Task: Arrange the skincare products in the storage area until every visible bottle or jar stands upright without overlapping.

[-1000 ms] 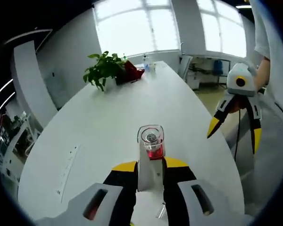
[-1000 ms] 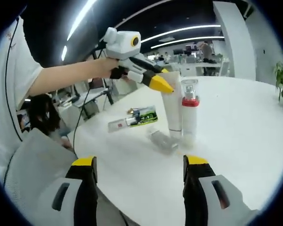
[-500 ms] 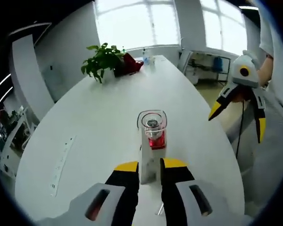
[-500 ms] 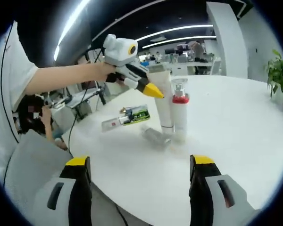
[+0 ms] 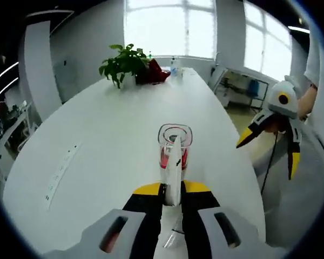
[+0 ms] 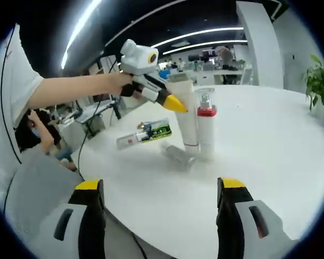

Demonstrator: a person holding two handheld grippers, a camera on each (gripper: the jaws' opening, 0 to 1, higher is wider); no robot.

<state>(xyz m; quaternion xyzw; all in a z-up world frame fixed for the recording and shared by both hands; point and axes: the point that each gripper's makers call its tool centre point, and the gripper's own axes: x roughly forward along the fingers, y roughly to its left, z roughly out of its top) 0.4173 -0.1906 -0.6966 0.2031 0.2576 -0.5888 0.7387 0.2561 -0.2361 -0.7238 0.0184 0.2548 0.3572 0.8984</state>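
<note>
A white squeeze tube (image 6: 186, 116) is held upright on the white table (image 6: 270, 145) by the left gripper (image 6: 175, 103), whose yellow-tipped jaws are closed on the tube's upper part. Just to its right a white pump bottle (image 6: 206, 129) with a red collar is seen standing, touching or nearly touching the tube (which of the two cannot be told). In the left gripper view the tube (image 5: 174, 172) is seen edge-on between the jaws, the pump bottle (image 5: 174, 145) just beyond.

To the left on the table a flat labelled tube (image 6: 146, 134) is lying on its side, and nearer, a clear jar-like item (image 6: 177, 156) also lies down.

The right gripper (image 6: 159, 216) is held wide open, near the table edge, with nothing between its jaws.

The held tube is judged light and soft-walled, so a grip near the stiff crimped end would be preferred; a narrow base suggests easy toppling. The clear item is likely slippery.
</note>
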